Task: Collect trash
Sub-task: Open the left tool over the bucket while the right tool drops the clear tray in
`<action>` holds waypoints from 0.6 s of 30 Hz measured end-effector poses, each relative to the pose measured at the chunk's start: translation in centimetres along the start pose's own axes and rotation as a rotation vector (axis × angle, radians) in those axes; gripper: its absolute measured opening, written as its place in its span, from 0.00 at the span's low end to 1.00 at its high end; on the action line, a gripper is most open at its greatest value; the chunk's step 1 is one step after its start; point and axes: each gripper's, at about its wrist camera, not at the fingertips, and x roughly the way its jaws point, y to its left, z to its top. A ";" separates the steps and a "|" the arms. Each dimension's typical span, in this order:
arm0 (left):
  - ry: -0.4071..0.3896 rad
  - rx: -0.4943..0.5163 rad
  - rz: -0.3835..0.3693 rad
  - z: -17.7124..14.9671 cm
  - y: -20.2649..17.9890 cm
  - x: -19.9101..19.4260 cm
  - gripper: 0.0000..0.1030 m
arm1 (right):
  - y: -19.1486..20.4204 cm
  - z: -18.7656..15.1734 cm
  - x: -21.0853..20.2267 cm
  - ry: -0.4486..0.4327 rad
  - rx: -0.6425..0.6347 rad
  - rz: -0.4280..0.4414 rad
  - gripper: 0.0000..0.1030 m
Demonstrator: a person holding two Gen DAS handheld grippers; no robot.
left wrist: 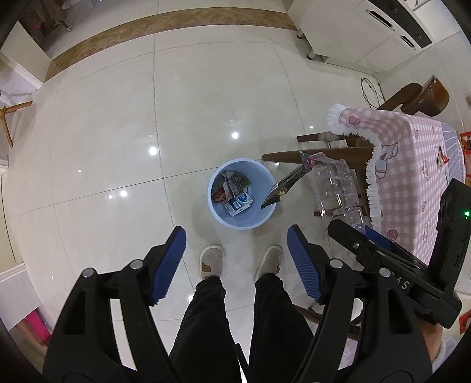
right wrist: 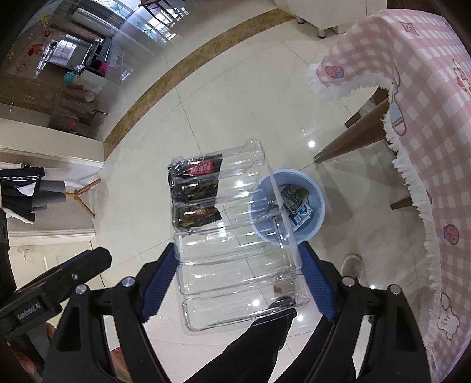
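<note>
A light blue trash bin [left wrist: 243,196] stands on the tiled floor and holds several wrappers and a small blue box; it also shows in the right wrist view [right wrist: 315,215]. My right gripper [right wrist: 238,280] is shut on a clear plastic tray [right wrist: 232,235], tilted over the bin. A dark snack wrapper [right wrist: 195,191] lies at the tray's far end; in the left wrist view the wrapper [left wrist: 284,187] hangs off the tray [left wrist: 338,188] above the bin's rim. My left gripper [left wrist: 237,265] is open and empty, above the floor near the bin.
A table with a pink checked cloth [left wrist: 412,171] and wooden legs stands right of the bin. The person's legs and slippers [left wrist: 212,260] are just in front of the bin. A white cabinet [left wrist: 338,26] stands at the far right.
</note>
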 end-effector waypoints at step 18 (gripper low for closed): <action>-0.010 0.022 -0.020 0.8 -0.7 -0.6 0.69 | -0.5 0.9 -1.1 -0.041 0.056 0.050 0.79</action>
